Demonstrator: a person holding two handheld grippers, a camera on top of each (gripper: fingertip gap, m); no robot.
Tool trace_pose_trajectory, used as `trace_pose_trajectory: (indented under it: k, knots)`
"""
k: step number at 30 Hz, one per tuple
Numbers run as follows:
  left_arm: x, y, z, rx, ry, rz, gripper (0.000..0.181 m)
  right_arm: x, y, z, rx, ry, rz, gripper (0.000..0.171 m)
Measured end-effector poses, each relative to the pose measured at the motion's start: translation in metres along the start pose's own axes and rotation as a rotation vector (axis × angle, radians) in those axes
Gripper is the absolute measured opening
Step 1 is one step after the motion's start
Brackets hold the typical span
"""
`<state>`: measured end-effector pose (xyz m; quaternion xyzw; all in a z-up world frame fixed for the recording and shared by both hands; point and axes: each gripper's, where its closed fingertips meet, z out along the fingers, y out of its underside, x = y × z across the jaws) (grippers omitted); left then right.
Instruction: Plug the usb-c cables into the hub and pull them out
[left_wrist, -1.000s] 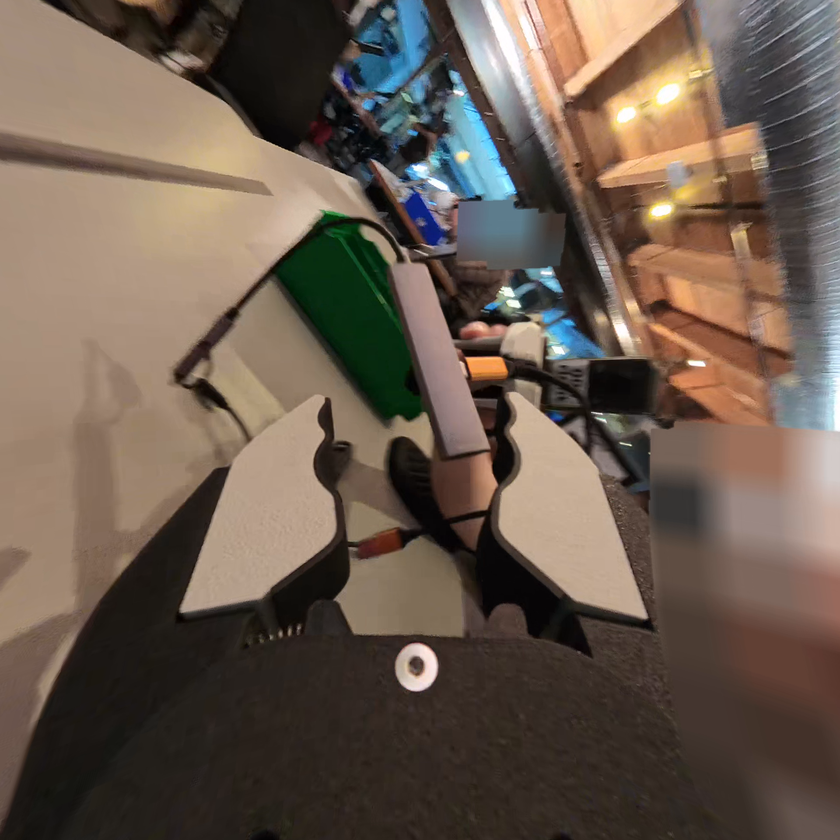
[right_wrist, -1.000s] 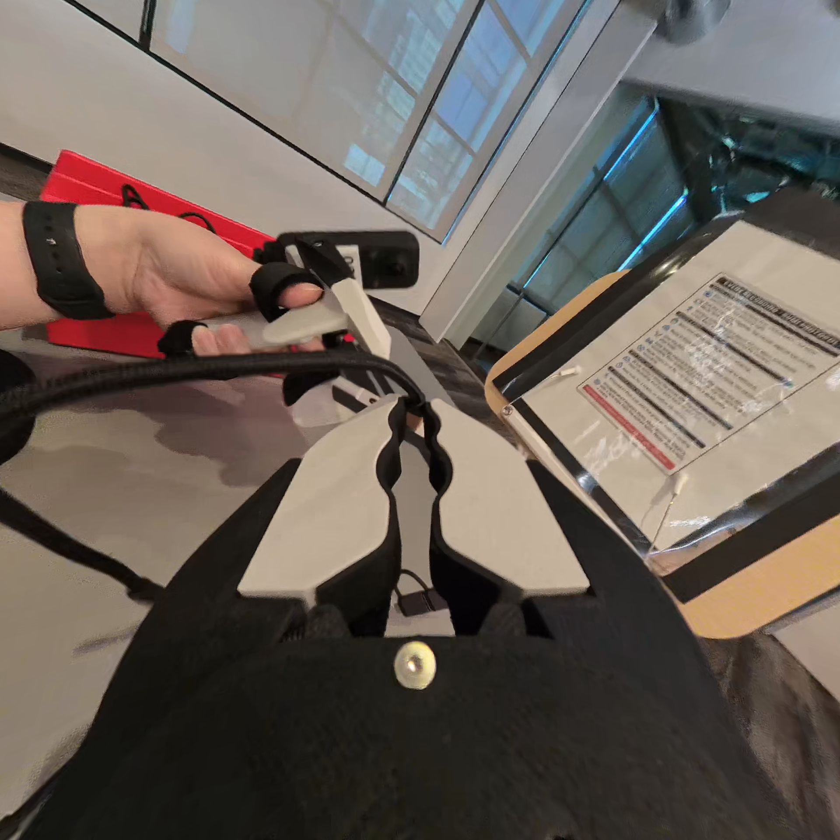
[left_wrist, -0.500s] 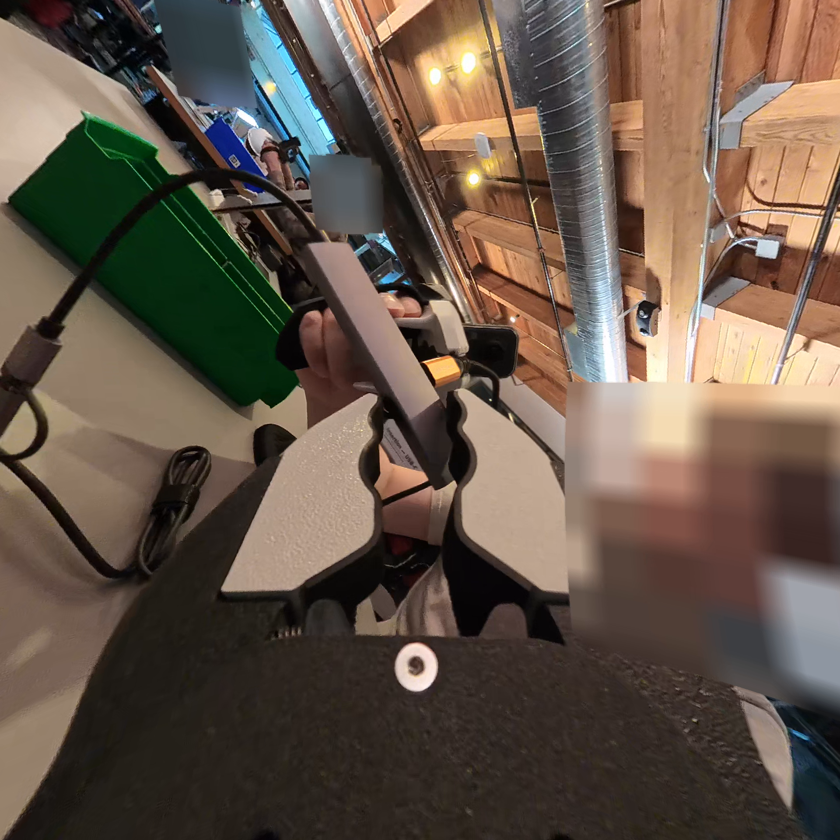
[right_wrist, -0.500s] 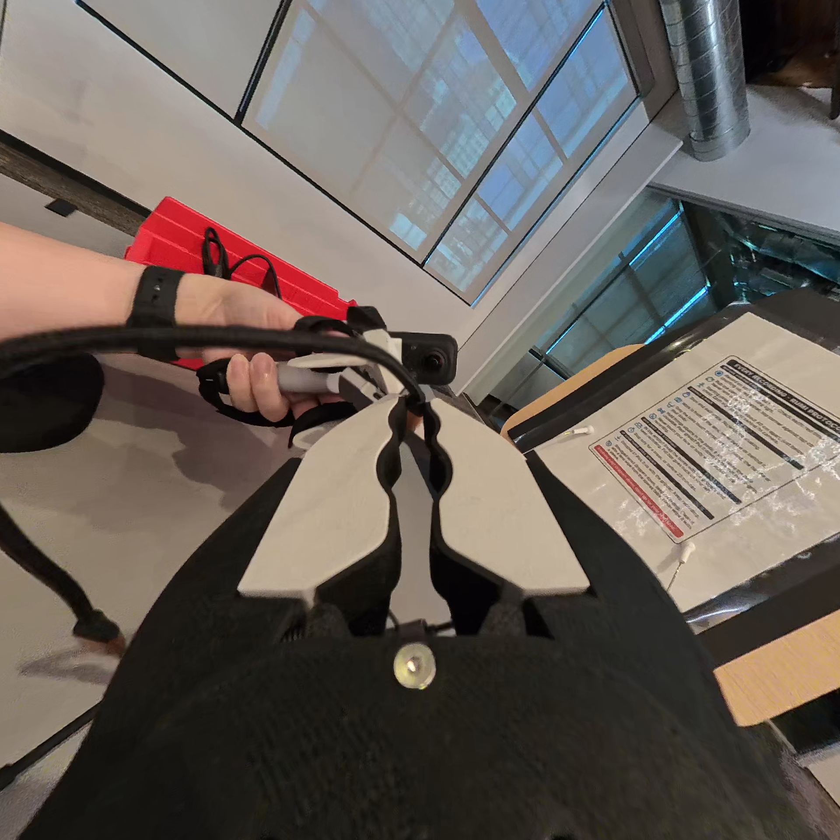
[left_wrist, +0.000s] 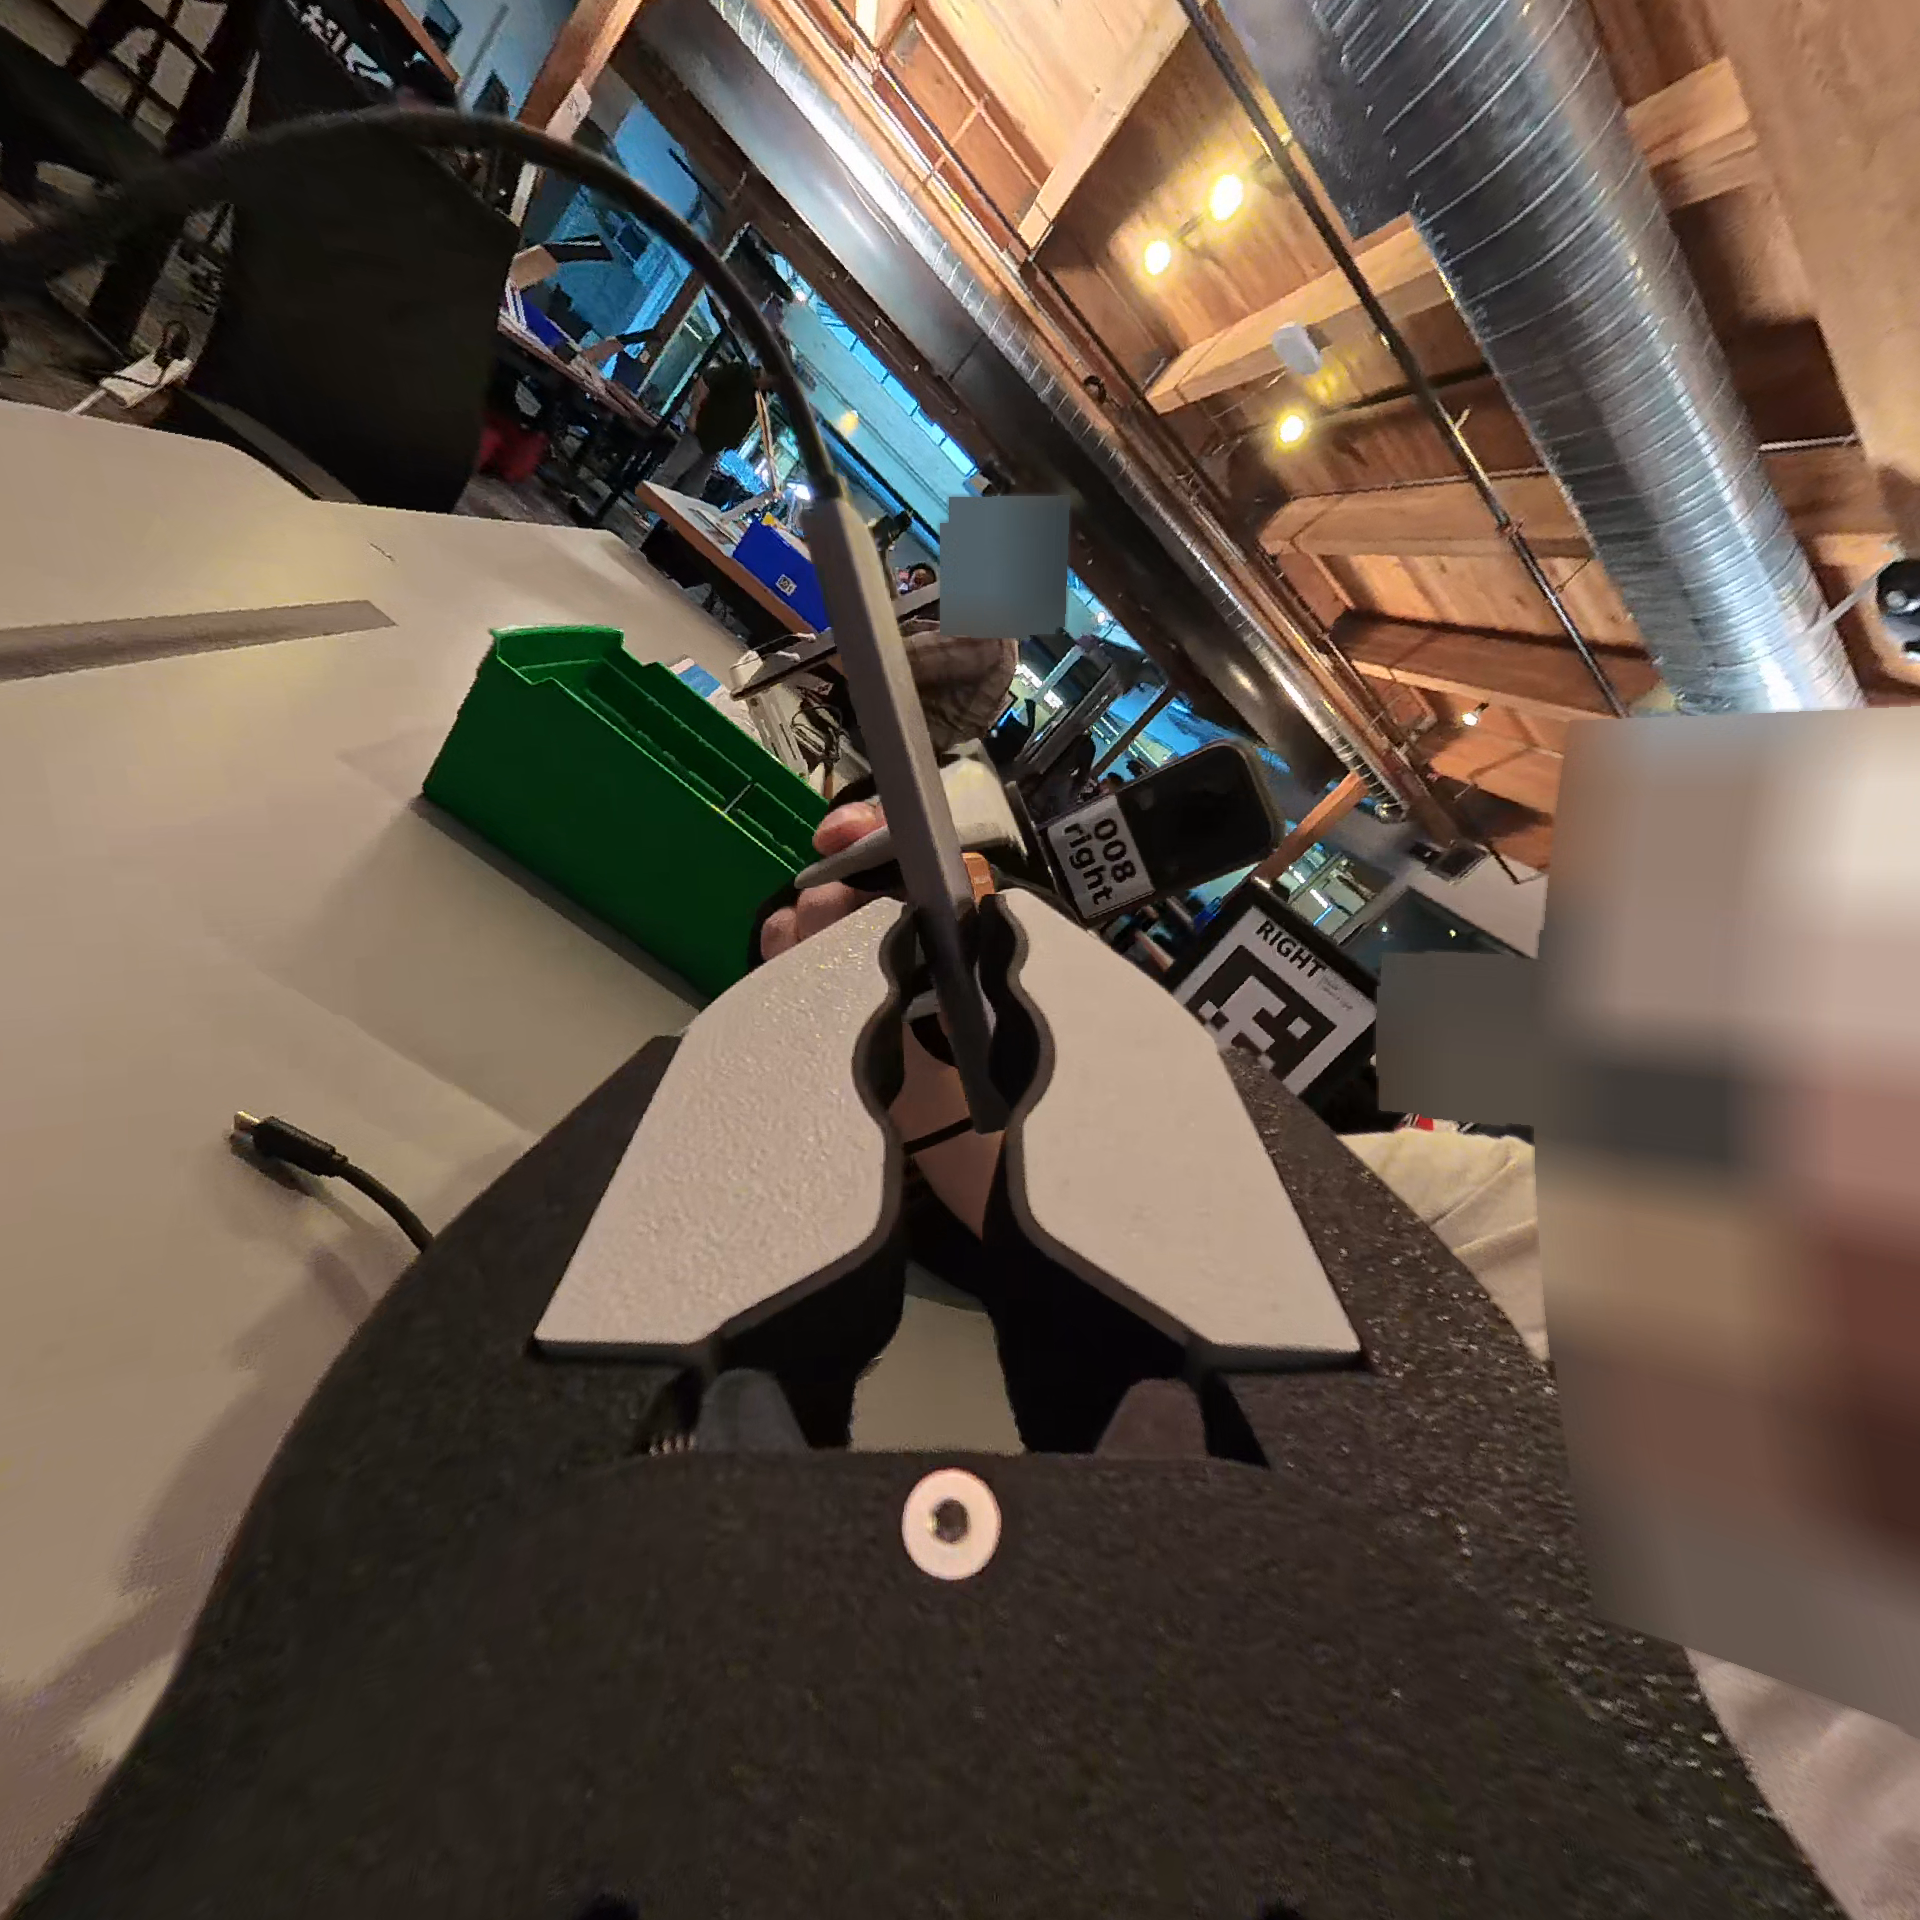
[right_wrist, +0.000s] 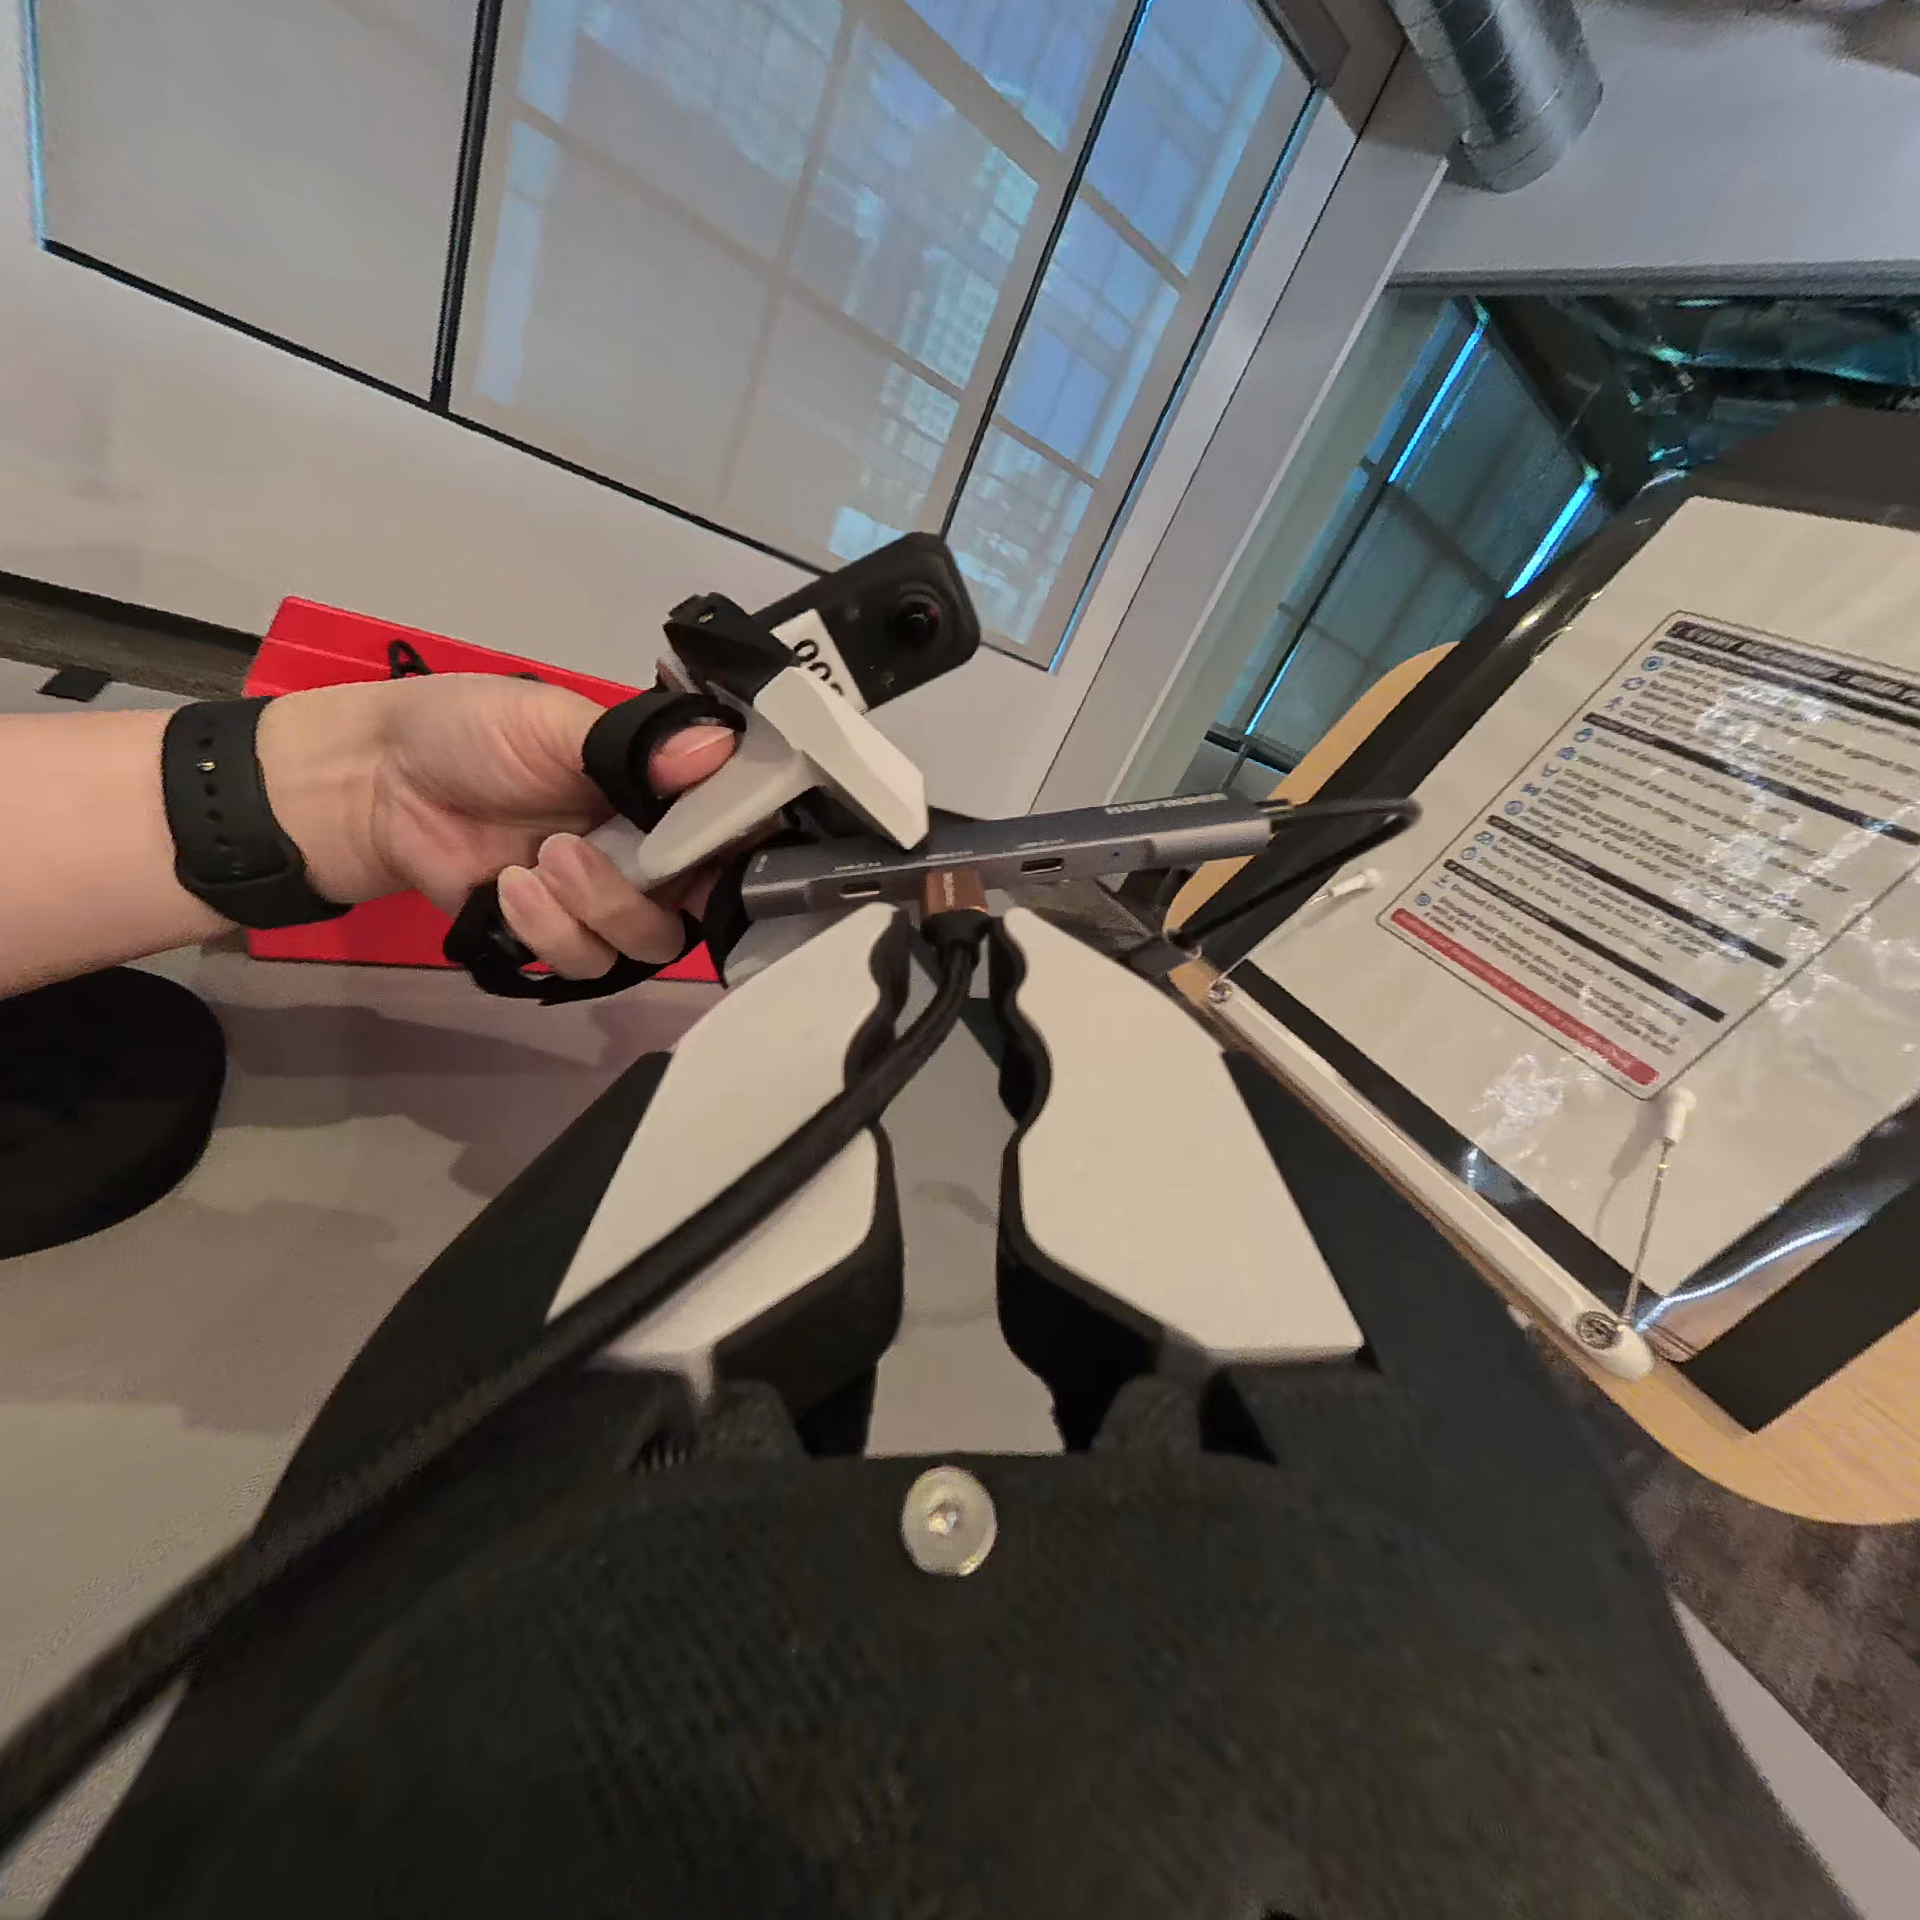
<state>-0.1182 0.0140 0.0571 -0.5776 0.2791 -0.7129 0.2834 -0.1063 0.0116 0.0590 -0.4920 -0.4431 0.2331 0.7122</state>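
My left gripper (left_wrist: 940, 935) is shut on one end of the slim grey hub (left_wrist: 894, 748) and holds it edge-on above the table. The hub's own black cable (left_wrist: 623, 197) arcs up and to the left. In the right wrist view the hub (right_wrist: 1039, 847) lies crosswise, held by the left gripper (right_wrist: 883, 831) in a person's hand. A copper-coloured usb-c plug (right_wrist: 951, 894) sits in a port on the hub's side. My right gripper (right_wrist: 948, 930) stands slightly open around that plug, and its braided cable (right_wrist: 727, 1184) runs back over the left finger.
A green bin (left_wrist: 623, 790) stands on the white table behind the hub. A loose black usb-c cable (left_wrist: 301, 1153) lies on the table at left. In the right wrist view a red bin (right_wrist: 332, 655) sits far left, and a framed laminated sheet (right_wrist: 1621, 914) leans on a round wooden table at right. Less than 4 cm separates the two grippers' tips.
The left gripper closed on the hub and turned it edge-on. The right gripper brought the plug to the hub, where it now sits in a port. Its jaws have widened a little.
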Motion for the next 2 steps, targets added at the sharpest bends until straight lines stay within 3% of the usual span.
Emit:
trace_pose_trajectory:
  k: [1,2]
  knots:
    - [0.0013,0.0007,0.0007,-0.007,0.001,0.004,0.011,0.0005,-0.0012,-0.0008,0.006,0.007,-0.012,0.013]
    - [0.0021,0.0013,0.0008,-0.012,0.002,0.005,0.011,0.0000,-0.0019,-0.0012,0.008,0.003,-0.017,0.013]
